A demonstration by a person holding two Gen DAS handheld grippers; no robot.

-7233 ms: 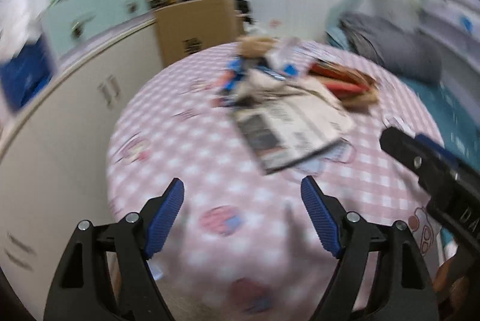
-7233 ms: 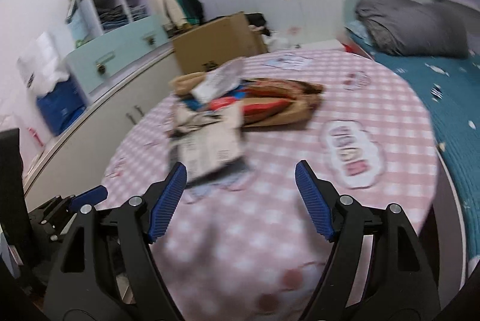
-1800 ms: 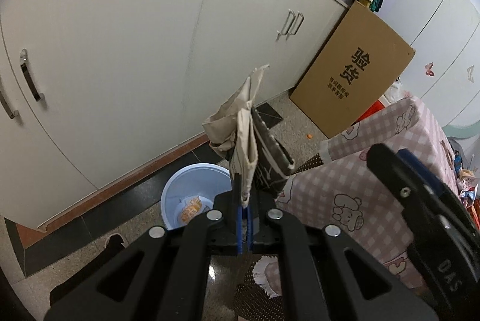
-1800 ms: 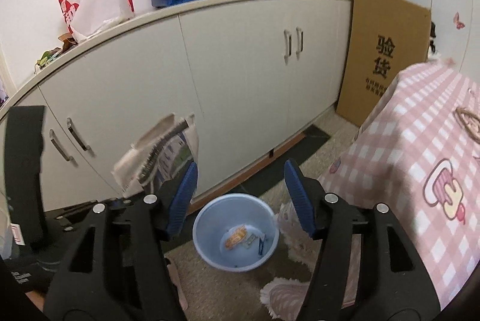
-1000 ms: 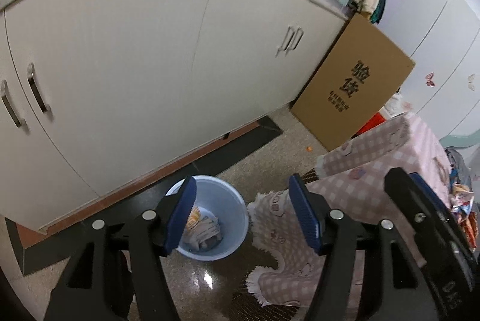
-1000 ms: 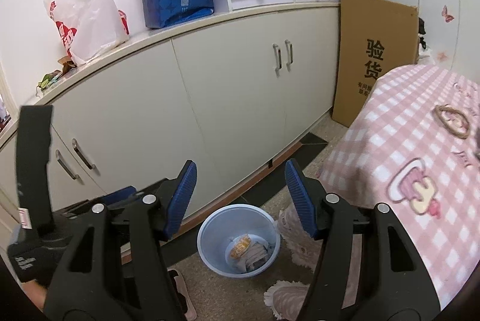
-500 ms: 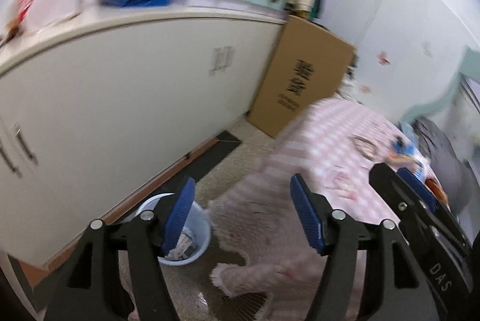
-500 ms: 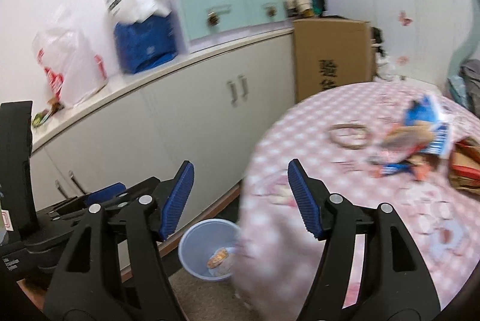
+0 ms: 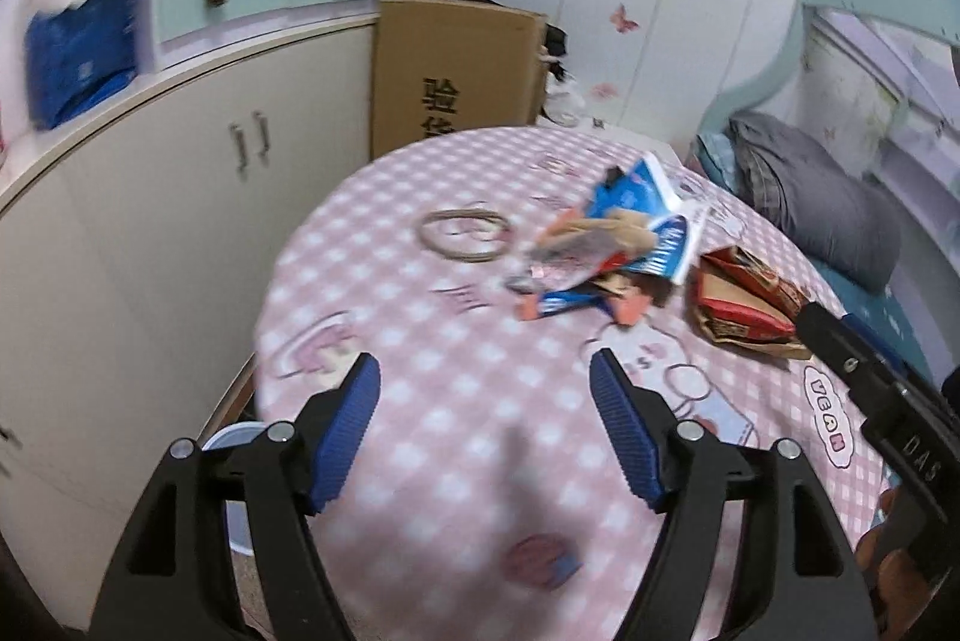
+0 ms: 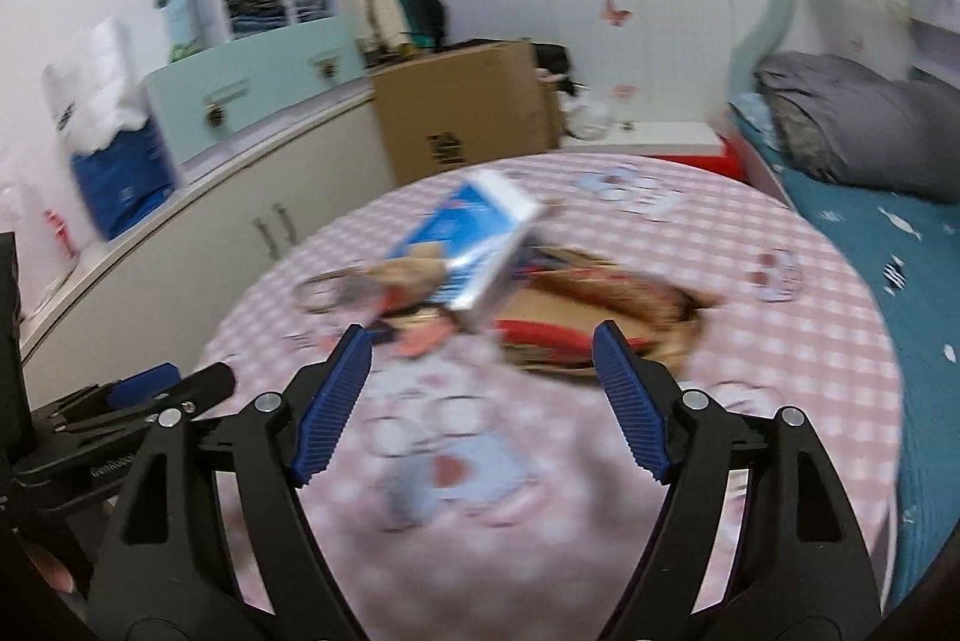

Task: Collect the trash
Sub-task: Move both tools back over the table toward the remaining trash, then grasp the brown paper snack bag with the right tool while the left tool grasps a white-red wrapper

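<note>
Trash lies heaped on the pink checked table (image 9: 456,401), and I see it in the upper middle of both views, ahead of both sets of tongs. In the left view the blue and white wrapper (image 9: 645,206) sits on top of crumpled bits, with the red and brown paper bag (image 9: 741,308) just to its right and a loop of cord (image 9: 465,234) to its left. The heap runs across the frame from left to right, so its long axis lies crosswise to my fingers. In the right view the bag (image 10: 600,308) sits between the finger tips and just beyond them, with the blue wrapper (image 10: 480,233) up and to the left of centre; I judge the right gripper (image 10: 483,401) the nearer one for the bag, and the left gripper (image 9: 486,431) better placed for the wrapper and the scraps beside it. Both pairs of tongs are spread wide, holding nothing and touching nothing. The blue bin (image 9: 237,440) peeks out at the lower left of the left view, below the table edge. Blur hides the small scraps, so I cannot tell what each one is.
</note>
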